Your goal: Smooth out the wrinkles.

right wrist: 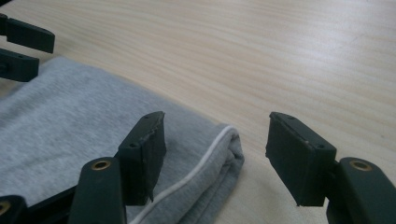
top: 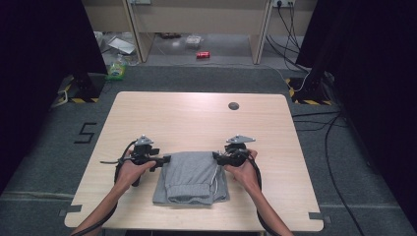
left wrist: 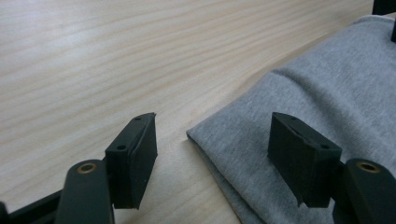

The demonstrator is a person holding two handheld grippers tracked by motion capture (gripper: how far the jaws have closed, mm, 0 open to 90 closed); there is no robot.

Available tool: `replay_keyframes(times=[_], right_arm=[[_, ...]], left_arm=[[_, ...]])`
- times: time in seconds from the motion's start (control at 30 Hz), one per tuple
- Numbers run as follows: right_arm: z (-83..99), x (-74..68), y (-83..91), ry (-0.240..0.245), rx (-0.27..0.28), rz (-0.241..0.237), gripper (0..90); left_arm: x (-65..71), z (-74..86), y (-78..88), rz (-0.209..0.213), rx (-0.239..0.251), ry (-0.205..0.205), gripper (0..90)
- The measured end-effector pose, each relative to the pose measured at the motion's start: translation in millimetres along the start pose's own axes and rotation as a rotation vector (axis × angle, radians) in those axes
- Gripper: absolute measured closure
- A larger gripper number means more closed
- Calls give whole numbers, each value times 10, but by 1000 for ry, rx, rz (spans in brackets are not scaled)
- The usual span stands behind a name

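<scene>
- Grey folded jersey garment point(top: 191, 177), a soft knit cloth laid in a neat rectangle, lies on the pale wooden table point(top: 196, 118) near the person's edge, roughly midway between the two hands.
- Left gripper point(top: 166, 160), a black two-jaw tool held in the person's left hand point(top: 129, 171), sits at the cloth's far-left corner; in the left gripper view point(left wrist: 212, 156) its jaws stand spread apart, one over bare wood, the other over the grey fabric, with the corner of the cloth lying between them and no pad pressing on it.
- Right gripper point(top: 216, 155), the matching black tool in the right hand point(top: 244, 172), sits at the cloth's far-right corner; in the right gripper view point(right wrist: 215, 156) its jaws are likewise spread, one over the fabric and one over bare wood, with the folded edge between them, untouched by either pad.
- A thin white cord point(right wrist: 196, 172) runs along that folded edge.
- A small dark round disc point(top: 233, 105) lies on the table's far side, well apart from the garment.
</scene>
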State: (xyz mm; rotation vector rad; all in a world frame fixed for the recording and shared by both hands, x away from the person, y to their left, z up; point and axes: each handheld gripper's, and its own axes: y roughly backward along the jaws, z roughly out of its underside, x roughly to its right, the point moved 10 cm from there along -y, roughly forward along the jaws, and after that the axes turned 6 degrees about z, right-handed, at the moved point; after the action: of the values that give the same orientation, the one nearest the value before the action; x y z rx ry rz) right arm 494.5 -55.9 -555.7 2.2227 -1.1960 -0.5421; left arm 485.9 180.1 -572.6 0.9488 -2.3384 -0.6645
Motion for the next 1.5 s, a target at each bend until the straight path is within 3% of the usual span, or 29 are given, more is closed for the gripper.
replay_keyframes(times=[0.3,0.6,0.9,1.13,1.5], right_arm=[[121,17,-107,-13,-43,-13,409],[157,5,-131,-27,-50,-26,449],[180,-29,-132,-65,-58,-44,529],[173,-46,-132,-62,-45,-33,594],[139,-4,-160,-77,-19,-27,673]], left_arm=[[36,46,-52,-1,-17,-25,382],[71,74,-57,5,-23,-54,467],[121,98,-55,16,-21,-73,630],[168,95,-60,-4,-21,-122,717],[133,52,-101,-6,-7,-113,757]])
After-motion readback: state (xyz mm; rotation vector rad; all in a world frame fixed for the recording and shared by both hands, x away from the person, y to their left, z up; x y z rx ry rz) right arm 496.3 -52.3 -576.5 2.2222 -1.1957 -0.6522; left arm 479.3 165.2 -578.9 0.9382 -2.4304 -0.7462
